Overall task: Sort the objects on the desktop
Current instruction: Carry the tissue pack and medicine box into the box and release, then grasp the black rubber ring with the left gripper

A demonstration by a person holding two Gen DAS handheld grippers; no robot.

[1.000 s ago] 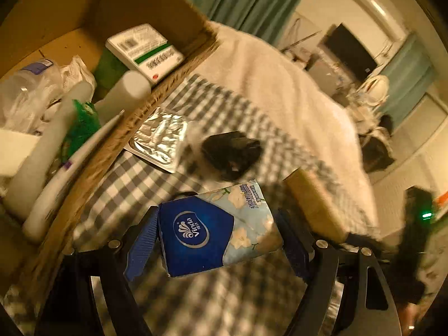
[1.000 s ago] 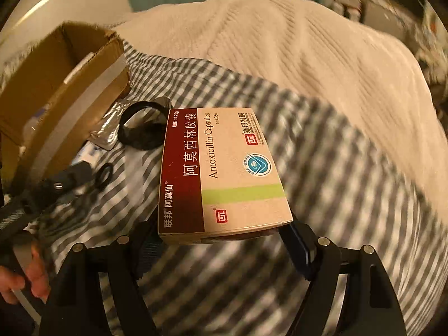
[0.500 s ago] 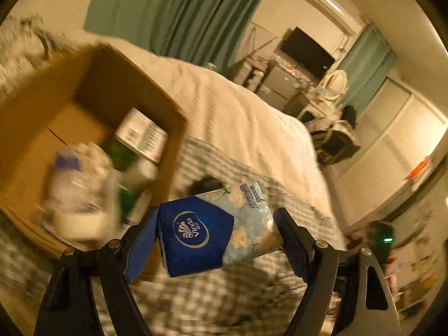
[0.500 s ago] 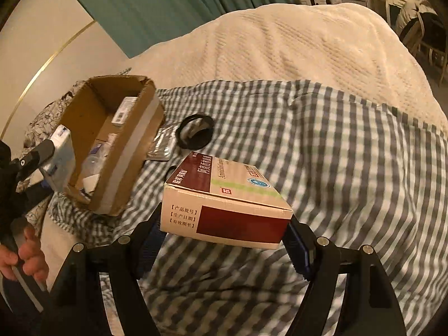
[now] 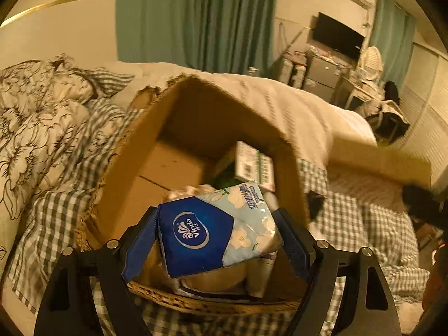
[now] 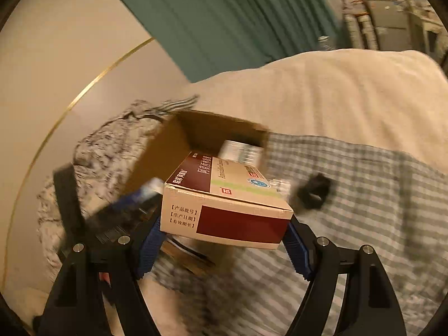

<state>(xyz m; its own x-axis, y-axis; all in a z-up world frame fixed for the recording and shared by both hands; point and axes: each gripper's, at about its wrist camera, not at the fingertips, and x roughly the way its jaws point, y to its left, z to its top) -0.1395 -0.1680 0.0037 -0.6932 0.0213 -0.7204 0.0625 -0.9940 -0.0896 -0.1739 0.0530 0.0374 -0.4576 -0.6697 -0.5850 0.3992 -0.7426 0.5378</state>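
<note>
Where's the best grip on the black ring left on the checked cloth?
Take the black ring across its band, coming from above with one finger inside the hole and one outside. It seems to lie flat on the checked cloth, so a side approach finds little height; blur hides finer detail.

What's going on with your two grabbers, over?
Left gripper shut on tissue pack, above cardboard box. Right gripper shut on medicine box, nearing it. Nothing blocking.

"Vinda" on tissue pack (image 5: 215, 229); "Amoxicillin" on medicine box (image 6: 224, 204)
</note>
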